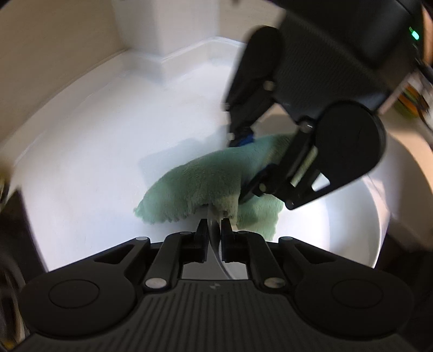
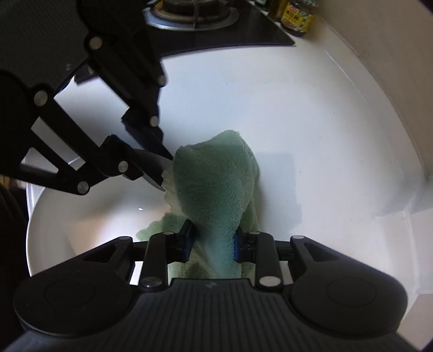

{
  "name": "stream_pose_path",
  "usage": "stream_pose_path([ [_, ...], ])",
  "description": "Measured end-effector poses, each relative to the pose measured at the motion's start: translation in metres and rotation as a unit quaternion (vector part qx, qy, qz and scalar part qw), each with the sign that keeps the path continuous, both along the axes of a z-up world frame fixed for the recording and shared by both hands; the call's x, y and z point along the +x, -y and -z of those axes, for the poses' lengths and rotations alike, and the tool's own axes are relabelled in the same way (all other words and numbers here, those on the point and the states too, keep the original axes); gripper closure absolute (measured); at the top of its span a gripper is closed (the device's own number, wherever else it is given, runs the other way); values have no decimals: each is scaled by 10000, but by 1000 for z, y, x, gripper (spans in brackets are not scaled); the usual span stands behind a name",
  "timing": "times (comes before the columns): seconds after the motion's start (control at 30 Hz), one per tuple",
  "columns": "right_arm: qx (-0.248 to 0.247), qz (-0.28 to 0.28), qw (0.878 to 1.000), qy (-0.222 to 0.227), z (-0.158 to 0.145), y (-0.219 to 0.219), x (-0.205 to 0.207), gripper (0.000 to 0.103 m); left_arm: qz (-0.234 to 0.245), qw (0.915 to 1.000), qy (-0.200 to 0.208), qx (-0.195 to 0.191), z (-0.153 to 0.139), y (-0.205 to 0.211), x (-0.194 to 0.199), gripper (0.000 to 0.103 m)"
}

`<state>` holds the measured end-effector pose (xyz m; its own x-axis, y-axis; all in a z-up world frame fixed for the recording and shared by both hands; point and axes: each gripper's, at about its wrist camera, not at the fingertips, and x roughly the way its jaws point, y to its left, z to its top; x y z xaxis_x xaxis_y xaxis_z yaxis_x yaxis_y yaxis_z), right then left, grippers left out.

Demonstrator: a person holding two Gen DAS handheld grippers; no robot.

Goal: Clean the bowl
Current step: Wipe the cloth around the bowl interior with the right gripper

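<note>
While the white bowl [image 2: 81, 224] is pinched at its thin rim by the closed fingers of the left gripper [image 1: 215, 230], a green cloth [image 2: 216, 176] is held bunched between the blue-padded fingers of the right gripper [image 2: 213, 243]. The bowl is seen as a wide, smooth, glossy vessel, plain white inside, with a small bright glint on its inner wall. It is set on a white counter [image 2: 324, 121], close to the counter's raised back edge. The fluffy cloth is draped over the bowl's far rim, part lying inside the bowl and part hanging out onto the counter. Further back, a black hob [image 2: 216, 32] with a gas burner [image 2: 189, 13] and a yellow-labelled jar [image 2: 296, 17] are seen.
</note>
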<state>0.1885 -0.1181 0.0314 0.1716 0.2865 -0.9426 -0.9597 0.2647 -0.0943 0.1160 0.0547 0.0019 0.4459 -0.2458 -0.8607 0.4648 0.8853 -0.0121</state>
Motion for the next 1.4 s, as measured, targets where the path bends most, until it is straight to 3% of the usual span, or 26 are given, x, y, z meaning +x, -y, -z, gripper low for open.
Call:
stream_pose_path([
  [0.13, 359, 1014, 9940, -195, -5, 30, 2, 84, -721, 9974, 55, -27, -2, -3, -31, 87],
  [0.23, 511, 1673, 9843, -233, -7, 50, -10, 85, -789, 9967, 167, 25, -1, -2, -40, 87],
  [0.3, 488, 1806, 9821, -208, -9, 59, -20, 86, -696, 9975, 105, -72, 0, -8, -37, 95],
  [0.5, -152, 841, 9940, -678, -14, 75, -19, 83, 452, 9989, 80, 59, -5, -19, -17, 96],
  [0.63, -574, 135, 9983, 23, -16, 63, -11, 80, 886, 9953, 170, 344, -17, -7, -6, 96],
  [0.73, -310, -120, 9990, 297, -22, 57, -8, 80, 1061, 9940, 161, 197, -18, -7, -2, 97],
  [0.83, 3, -122, 9997, 207, -26, 60, -5, 80, 496, 9987, 60, 44, -20, -16, -11, 95],
  [0.9, 172, 200, 9996, 47, -29, 70, 0, 81, 40, 10000, -26, 16, -22, -22, -21, 86],
  [1.07, 439, 1369, 9895, -118, -36, 112, -2, 84, -678, 9976, 56, -161, -23, -33, -55, 85],
  [1.1, 454, 1543, 9869, -116, -38, 120, -5, 84, -681, 9975, 73, -172, -21, -34, -56, 86],
  [1.17, 209, 1362, 9904, -85, -37, 129, -21, 84, -561, 9981, -19, -248, -8, -32, -30, 96],
  [1.33, -314, 400, 9979, -391, -38, 132, -25, 83, 330, 9993, -88, -157, -11, -39, -17, 98],
  [1.4, -413, 202, 9987, -228, -38, 130, -24, 81, 672, 9977, -32, 7, -9, -36, -7, 98],
])
